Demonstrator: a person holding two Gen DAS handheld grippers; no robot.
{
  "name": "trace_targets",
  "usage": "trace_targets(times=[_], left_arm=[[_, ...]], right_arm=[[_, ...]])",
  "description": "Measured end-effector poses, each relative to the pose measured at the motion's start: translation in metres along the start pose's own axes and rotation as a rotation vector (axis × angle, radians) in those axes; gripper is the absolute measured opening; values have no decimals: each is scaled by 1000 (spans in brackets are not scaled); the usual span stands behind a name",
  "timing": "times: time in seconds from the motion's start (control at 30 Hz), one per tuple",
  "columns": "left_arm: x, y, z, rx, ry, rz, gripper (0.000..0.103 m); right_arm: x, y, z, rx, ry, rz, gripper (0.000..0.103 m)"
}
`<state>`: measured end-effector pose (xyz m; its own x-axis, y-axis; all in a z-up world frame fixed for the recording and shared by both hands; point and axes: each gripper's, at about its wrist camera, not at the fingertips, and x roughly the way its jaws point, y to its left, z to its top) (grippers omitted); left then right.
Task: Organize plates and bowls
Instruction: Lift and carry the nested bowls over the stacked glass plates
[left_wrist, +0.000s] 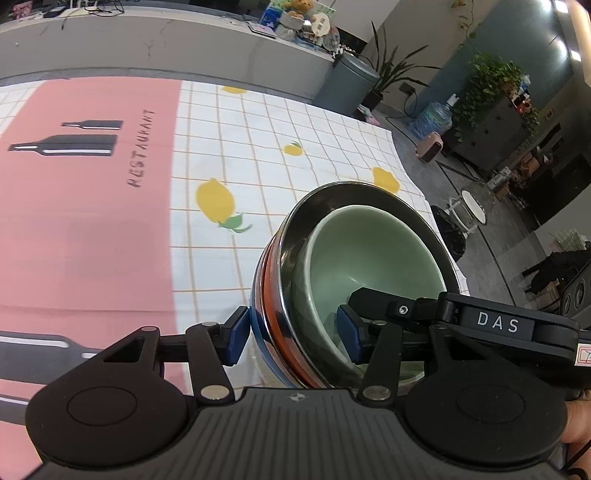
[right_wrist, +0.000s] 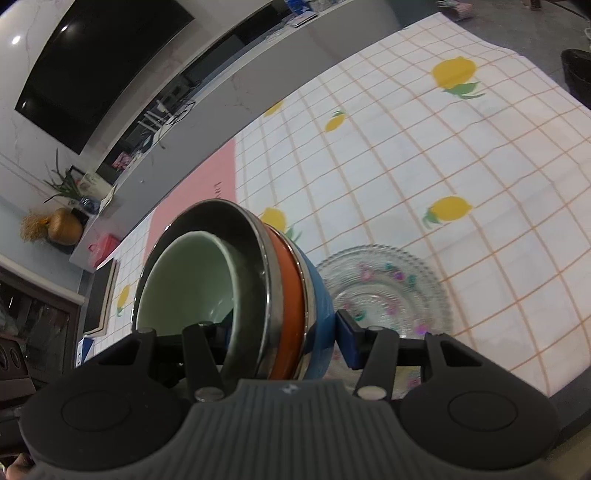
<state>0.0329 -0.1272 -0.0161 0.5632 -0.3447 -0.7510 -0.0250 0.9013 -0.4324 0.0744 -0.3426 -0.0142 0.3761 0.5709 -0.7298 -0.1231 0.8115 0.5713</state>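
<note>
On the far left a pink placemat (left_wrist: 85, 206) printed with black bottles is spread over the lemon-check tablecloth (left_wrist: 258, 155). Next, the left gripper (left_wrist: 291, 336) is clamped on the bowl stack (left_wrist: 295, 306): one blue pad is pressed to the blue outer wall, the other is set inside the pale green bowl (left_wrist: 373, 254). The stack is nested, green inside steel, then orange, then blue, and it is tilted over the table's right part. From the opposite side the right gripper (right_wrist: 280, 339) is closed across the same rim wall. Just beside the stack, a patterned glass plate (right_wrist: 388, 291) lies flat on the cloth.
</note>
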Motion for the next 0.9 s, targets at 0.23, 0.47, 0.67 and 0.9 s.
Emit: trace_targets(times=[0.23,0.47,0.67,0.9], left_arm=[[18,-7,-2,-2,16,-18,58],[32,-8,-5,-8,37,-32,58],[36,-7,-7,-12,47,-31,58],[42,-6,-8,-14,56,-36,57]], right_arm=[[2,-14,4,30,1,-35,51],[5,-25,4,48,11,-63,51],[8,-27,4,48,21,-73,51],[12,-30,4,49,31,-89,51]])
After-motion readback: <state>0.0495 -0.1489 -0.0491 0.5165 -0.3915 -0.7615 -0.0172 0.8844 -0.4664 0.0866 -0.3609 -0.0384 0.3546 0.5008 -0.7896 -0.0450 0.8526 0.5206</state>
